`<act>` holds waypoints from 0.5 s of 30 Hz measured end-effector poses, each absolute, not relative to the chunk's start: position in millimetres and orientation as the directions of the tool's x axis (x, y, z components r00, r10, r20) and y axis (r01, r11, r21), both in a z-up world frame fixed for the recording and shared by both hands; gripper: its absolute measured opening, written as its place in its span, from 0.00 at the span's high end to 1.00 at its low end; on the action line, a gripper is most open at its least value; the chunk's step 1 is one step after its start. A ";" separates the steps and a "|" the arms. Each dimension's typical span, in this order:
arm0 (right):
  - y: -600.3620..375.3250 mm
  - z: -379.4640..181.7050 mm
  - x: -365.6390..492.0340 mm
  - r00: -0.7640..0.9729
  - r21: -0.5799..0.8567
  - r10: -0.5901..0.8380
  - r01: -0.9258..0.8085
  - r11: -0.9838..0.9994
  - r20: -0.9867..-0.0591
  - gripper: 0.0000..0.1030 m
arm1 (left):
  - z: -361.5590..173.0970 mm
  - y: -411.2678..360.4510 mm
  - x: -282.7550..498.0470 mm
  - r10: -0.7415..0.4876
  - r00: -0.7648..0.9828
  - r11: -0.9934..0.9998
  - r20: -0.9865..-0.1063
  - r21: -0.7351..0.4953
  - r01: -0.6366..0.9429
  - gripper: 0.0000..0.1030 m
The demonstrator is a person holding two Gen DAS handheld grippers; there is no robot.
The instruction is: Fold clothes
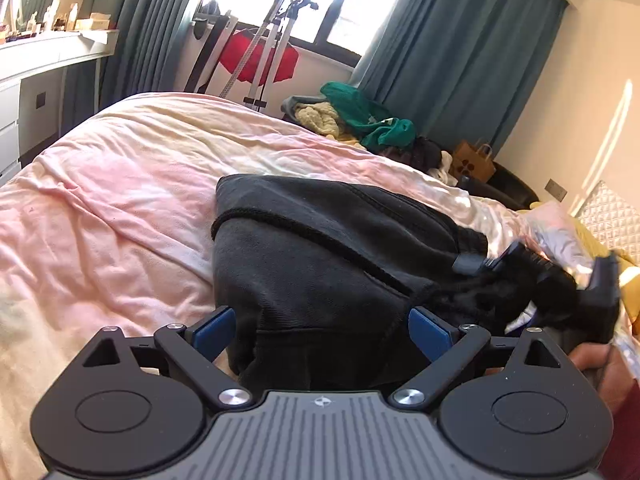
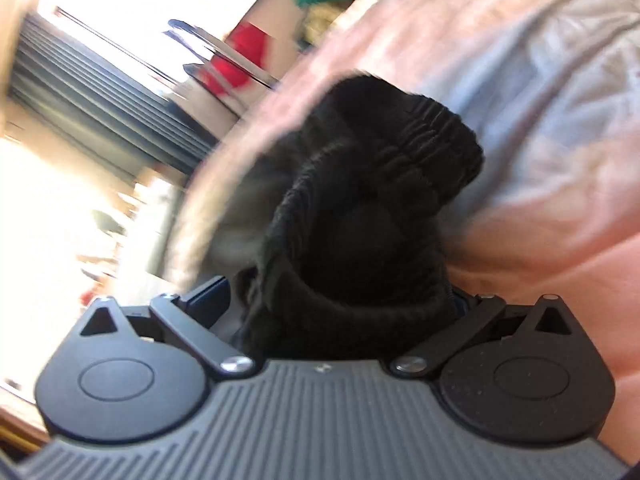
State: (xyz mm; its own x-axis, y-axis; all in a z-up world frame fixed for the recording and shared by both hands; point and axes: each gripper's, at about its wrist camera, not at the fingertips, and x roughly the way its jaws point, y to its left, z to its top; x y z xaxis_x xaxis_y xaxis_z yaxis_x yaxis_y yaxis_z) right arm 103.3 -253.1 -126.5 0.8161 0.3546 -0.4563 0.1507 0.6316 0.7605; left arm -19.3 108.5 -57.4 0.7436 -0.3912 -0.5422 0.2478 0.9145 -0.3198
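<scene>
A black garment (image 1: 320, 240) with an elastic waistband lies folded in a heap on the pink bed sheet (image 1: 120, 200). My left gripper (image 1: 322, 330) is open, its blue pads (image 1: 214, 330) wide apart on either side of the garment's near edge. In the left wrist view my right gripper (image 1: 536, 272) sits at the garment's right end, fingers spread around bunched black cloth. The blurred right wrist view shows the right gripper (image 2: 336, 304) open, with the gathered waistband (image 2: 400, 152) bulging between its jaws. A hand (image 1: 600, 364) holds that gripper.
At the bed's far side lies a pile of clothes with a green garment (image 1: 368, 120) on top, and a brown paper bag (image 1: 474, 162) stands to its right. A metal stand with red cloth (image 1: 260, 60) stands by the window. A white desk (image 1: 40, 64) is at left, a quilted pillow (image 1: 612, 216) at right.
</scene>
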 end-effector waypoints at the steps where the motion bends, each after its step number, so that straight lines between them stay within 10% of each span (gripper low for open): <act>1: -252.0 -123.3 100.7 0.826 0.768 0.356 0.136 0.626 -0.437 0.00 | -57.9 106.6 -19.7 -0.387 0.747 0.917 -0.541 -0.310 0.252 0.08; 15: -241.5 -136.9 100.7 0.762 0.660 0.245 0.297 0.690 -0.600 0.25 | -63.9 126.7 -13.8 -0.387 0.761 0.890 -0.521 -0.427 0.161 0.07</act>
